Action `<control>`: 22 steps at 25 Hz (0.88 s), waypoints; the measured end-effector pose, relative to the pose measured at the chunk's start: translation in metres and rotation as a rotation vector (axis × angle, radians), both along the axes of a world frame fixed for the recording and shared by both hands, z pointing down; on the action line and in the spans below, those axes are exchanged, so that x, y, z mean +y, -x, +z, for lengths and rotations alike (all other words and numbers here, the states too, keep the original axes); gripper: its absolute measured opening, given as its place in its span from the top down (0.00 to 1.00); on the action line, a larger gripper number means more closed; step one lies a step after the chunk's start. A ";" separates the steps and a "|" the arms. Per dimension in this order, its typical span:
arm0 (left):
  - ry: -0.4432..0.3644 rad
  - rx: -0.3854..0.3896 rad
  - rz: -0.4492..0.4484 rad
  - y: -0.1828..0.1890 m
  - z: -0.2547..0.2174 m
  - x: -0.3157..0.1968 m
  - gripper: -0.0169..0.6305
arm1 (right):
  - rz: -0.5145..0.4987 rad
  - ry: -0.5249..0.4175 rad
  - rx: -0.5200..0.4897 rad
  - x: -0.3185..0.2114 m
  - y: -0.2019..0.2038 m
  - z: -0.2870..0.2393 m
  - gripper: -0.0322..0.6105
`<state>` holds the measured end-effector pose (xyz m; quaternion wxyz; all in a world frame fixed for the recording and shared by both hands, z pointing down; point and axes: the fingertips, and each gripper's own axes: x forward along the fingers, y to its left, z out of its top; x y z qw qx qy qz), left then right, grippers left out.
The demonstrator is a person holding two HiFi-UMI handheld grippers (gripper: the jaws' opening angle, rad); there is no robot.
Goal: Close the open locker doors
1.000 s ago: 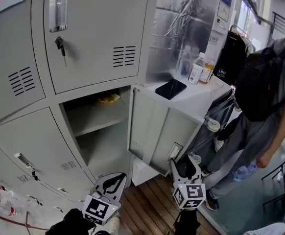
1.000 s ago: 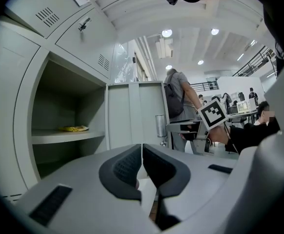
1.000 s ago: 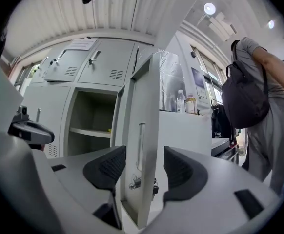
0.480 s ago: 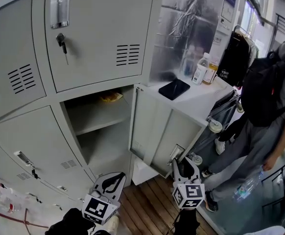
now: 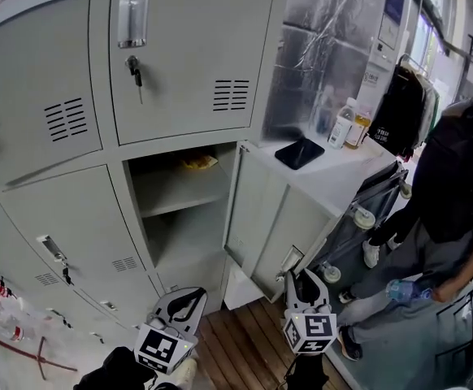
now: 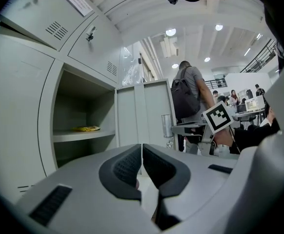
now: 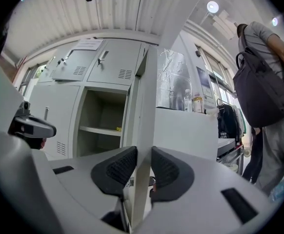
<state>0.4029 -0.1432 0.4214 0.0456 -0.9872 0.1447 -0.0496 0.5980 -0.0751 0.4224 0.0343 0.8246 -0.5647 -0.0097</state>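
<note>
Now, in the head view, one open locker door (image 5: 257, 218) sticks out from the gray lockers toward the person. It stands up tall, and its hinge is on the right side of the open locker (image 5: 184, 226). The right hand-held gripper (image 5: 301, 279) is down at the low end of the door's free edge, close to the door handle (image 5: 289, 260). The left hand-held gripper (image 5: 188, 295) is lower left, in front of the opening and apart from the door. So the right hand is the one at the door.

Next, in the left gripper view, the left hand-held gripper (image 6: 141, 152) has its two pads squeezed together with nothing in them. The open door (image 6: 142, 113) is ahead of it. A small yellow thing (image 6: 87, 128) lies on the shelf (image 6: 83, 135) inside.

Last, in the right gripper view, the right hand-held gripper (image 7: 143, 167) has just been closing, and the thin edge of the door (image 7: 144, 106) runs straight up between its pads. The pads look pressed on it from both sides. The opening (image 7: 103, 116) lies to the left of that edge. I think the door must swing left, toward the opening, to shut.
</note>
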 end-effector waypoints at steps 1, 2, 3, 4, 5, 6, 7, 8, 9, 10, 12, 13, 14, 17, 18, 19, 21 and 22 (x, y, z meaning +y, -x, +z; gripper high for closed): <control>-0.005 0.011 -0.008 0.004 -0.001 0.001 0.93 | -0.008 -0.003 0.002 0.000 0.004 0.000 0.78; -0.009 0.017 -0.017 0.008 -0.001 0.001 0.93 | -0.017 -0.006 0.003 0.001 0.008 0.000 0.78; -0.009 0.012 -0.027 0.013 -0.001 0.002 0.93 | -0.025 -0.008 0.004 0.001 0.013 0.000 0.78; -0.007 0.002 -0.037 0.018 0.000 0.002 0.93 | -0.034 -0.009 0.005 0.001 0.018 0.000 0.78; -0.005 -0.004 -0.046 0.023 0.001 0.003 0.93 | -0.042 -0.011 0.007 0.001 0.024 0.000 0.78; -0.004 -0.007 -0.054 0.027 0.002 0.003 0.93 | -0.049 -0.013 0.009 0.001 0.029 0.000 0.78; -0.004 -0.006 -0.062 0.032 0.002 0.004 0.93 | -0.057 -0.013 0.012 0.001 0.035 0.000 0.78; -0.005 -0.004 -0.070 0.035 0.002 0.004 0.93 | -0.066 -0.014 0.016 0.001 0.040 0.000 0.78; -0.006 -0.001 -0.077 0.039 0.002 0.005 0.93 | -0.074 -0.015 0.020 0.001 0.045 -0.001 0.78; -0.007 0.000 -0.083 0.043 0.002 0.006 0.93 | -0.082 -0.015 0.022 0.000 0.050 -0.001 0.78; -0.009 0.002 -0.095 0.051 0.002 0.008 0.93 | -0.098 -0.019 0.023 -0.001 0.059 -0.001 0.78; -0.010 0.002 -0.103 0.055 0.003 0.008 0.93 | -0.106 -0.022 0.022 -0.002 0.063 -0.001 0.78; -0.010 0.002 -0.111 0.059 0.003 0.008 0.93 | -0.113 -0.026 0.021 -0.002 0.068 -0.001 0.78; -0.010 0.004 -0.132 0.072 0.004 0.007 0.93 | -0.135 -0.035 0.020 -0.005 0.082 -0.001 0.78; -0.011 0.005 -0.139 0.076 0.004 0.006 0.93 | -0.145 -0.035 0.022 -0.007 0.088 -0.001 0.78; -0.011 0.006 -0.145 0.080 0.005 0.006 0.93 | -0.155 -0.036 0.024 -0.008 0.094 -0.001 0.78; -0.011 0.009 -0.157 0.088 0.005 0.006 0.93 | -0.174 -0.038 0.026 -0.012 0.105 -0.002 0.77; -0.011 0.010 -0.163 0.092 0.005 0.005 0.93 | -0.183 -0.039 0.025 -0.013 0.110 -0.002 0.77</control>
